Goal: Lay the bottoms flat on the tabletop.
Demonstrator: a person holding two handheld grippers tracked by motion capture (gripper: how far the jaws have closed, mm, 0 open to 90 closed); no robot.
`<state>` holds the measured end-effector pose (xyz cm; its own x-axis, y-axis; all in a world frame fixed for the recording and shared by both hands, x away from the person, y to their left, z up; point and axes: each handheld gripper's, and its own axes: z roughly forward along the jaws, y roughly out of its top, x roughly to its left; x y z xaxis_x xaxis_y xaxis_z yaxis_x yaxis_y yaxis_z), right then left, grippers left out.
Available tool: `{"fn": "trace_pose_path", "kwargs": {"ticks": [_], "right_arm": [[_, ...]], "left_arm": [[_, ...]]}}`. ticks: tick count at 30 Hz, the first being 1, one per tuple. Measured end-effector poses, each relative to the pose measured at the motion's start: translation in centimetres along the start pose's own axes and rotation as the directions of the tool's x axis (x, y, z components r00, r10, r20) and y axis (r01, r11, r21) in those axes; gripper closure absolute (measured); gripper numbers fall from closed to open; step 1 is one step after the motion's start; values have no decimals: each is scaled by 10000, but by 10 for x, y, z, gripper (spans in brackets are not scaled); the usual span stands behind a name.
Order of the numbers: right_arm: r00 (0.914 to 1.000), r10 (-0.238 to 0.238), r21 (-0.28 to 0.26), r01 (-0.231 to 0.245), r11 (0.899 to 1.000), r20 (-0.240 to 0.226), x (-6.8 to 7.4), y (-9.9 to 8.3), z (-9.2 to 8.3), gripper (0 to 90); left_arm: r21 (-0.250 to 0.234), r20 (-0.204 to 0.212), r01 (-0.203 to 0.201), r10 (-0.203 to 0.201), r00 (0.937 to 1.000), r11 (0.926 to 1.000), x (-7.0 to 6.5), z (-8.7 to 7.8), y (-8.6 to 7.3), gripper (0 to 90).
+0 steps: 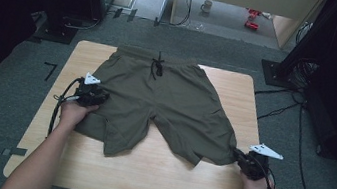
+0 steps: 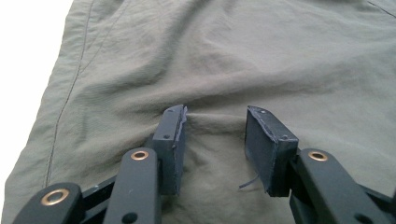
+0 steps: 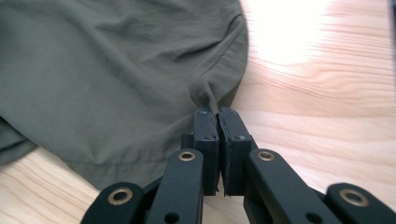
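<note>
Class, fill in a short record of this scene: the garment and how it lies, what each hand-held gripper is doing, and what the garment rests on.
garment: olive shorts, spread flat, waistband away from the person, drawstring tied
surface: wooden table
left hand-held gripper: jaws apart, resting on the cloth of one leg, a ridge of cloth between the pads, not clamped
right hand-held gripper: jaws shut, pinching the hem corner of the other leg at the table's edge
cloth state: wrinkled around the left gripper, drawn into a point at the right one
</note>
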<state>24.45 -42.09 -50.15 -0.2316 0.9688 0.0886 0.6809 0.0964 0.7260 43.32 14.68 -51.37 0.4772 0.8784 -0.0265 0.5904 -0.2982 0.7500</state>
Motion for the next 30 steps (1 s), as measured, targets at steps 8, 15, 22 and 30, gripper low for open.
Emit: {"fn": "trace_pose_path", "kwargs": {"ticks": [8,15,22,30], "right_arm": [[9981,371,-8,-371,9993,499,-19,0,13,757],[9998,-4,-1220,-20,9925,-198,5,9,-2,611],[9931,-669,-1908,475,9805,-968,38,20,-10,523],[9651,-1114,-1187,850,9893,-2371,61,18,3,784]], "left_arm": [[-114,95,102,-101,9999,9999,1,3,2,574],[-121,395,497,-492,9980,9987,2,-3,3,571],[-750,614,41,6,9981,9972,-14,-27,11,568],[-676,1133,-240,316,9931,9974,-31,-42,8,561]]}}
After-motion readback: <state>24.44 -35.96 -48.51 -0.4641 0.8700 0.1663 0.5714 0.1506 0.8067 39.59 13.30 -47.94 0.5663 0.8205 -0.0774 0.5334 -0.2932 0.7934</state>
